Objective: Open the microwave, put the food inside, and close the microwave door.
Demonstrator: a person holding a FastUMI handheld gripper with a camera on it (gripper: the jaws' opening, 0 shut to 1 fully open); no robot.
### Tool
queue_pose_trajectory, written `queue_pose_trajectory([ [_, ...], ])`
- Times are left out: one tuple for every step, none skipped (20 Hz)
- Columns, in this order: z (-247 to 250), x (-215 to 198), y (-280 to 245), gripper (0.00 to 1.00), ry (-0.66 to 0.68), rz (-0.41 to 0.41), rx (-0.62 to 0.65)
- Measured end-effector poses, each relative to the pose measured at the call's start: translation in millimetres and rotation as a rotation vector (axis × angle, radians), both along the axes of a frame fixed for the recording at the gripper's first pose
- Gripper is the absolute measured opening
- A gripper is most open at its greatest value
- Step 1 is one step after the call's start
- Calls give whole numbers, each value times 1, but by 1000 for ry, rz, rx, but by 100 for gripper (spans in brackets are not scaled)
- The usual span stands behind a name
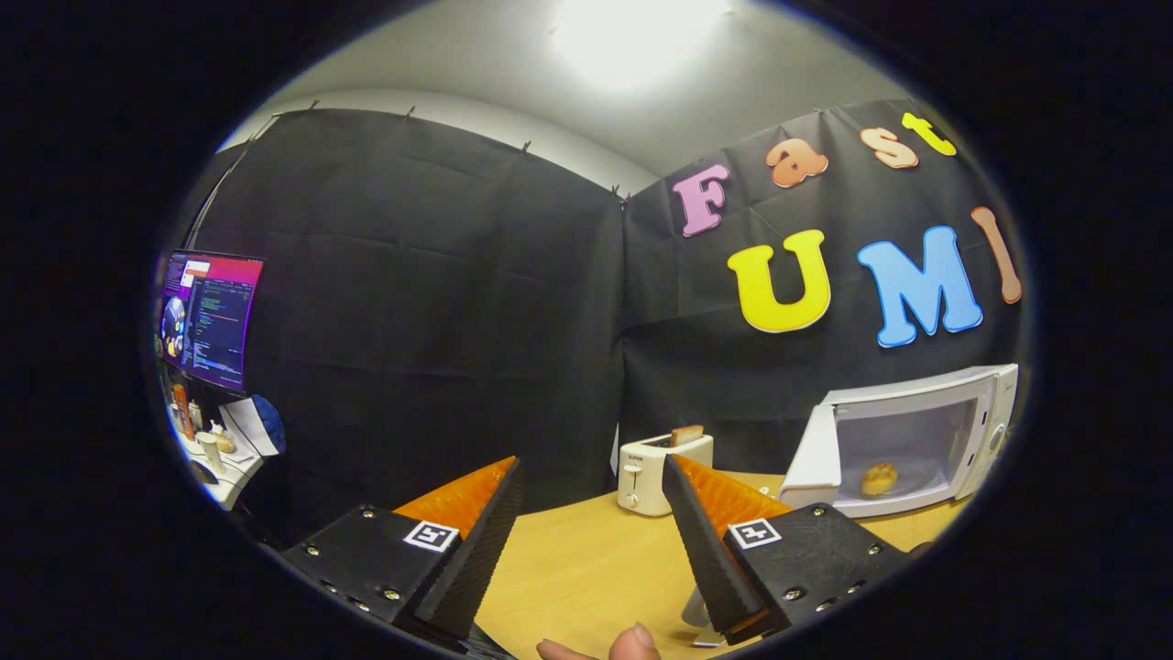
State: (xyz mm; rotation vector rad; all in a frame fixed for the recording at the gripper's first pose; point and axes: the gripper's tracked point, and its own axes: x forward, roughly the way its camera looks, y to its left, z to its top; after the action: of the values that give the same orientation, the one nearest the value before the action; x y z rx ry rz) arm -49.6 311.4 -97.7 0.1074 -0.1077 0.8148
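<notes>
Wooden desk (586, 568) carries a toaster (652, 472) and, beyond the right finger, a microwave (907, 440) (door swung open) with food (880, 478) inside; the gripper (594, 481) fingers (476, 541) stand wide, holding nothing.

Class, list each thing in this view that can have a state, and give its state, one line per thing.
microwave: door swung open to its left side.
food: a roll, lying inside the microwave.
toaster: a slice of bread sticks up from its slot.
gripper: open, fingers apart, nothing between them, back from the microwave.
monitor: switched on.
</notes>
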Motion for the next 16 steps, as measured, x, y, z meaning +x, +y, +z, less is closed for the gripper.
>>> queue_pose_trajectory([
  [-11,2,6,92,43,10,7],
  [-21,5,15,92,85,28,12],
  [-28,7,20,92,113,37,8],
  [-32,9,20,92,122,31,1],
  [-35,14,19,92,123,17,-10],
  [-43,18,19,92,128,5,-34],
  [-50,25,17,92,135,-13,-53],
  [-54,29,17,92,140,-11,-59],
  [-56,28,18,90,149,-7,-59],
  [-60,28,17,89,153,-10,-58],
  [-62,32,15,89,153,-26,-62],
  [-66,32,15,85,158,-25,-74],
  [-68,34,13,82,156,-33,-88],
  [-69,37,8,77,151,-52,-91],
  [-67,39,1,73,147,-73,-92],
  [-71,44,-4,67,145,-103,-105],
])
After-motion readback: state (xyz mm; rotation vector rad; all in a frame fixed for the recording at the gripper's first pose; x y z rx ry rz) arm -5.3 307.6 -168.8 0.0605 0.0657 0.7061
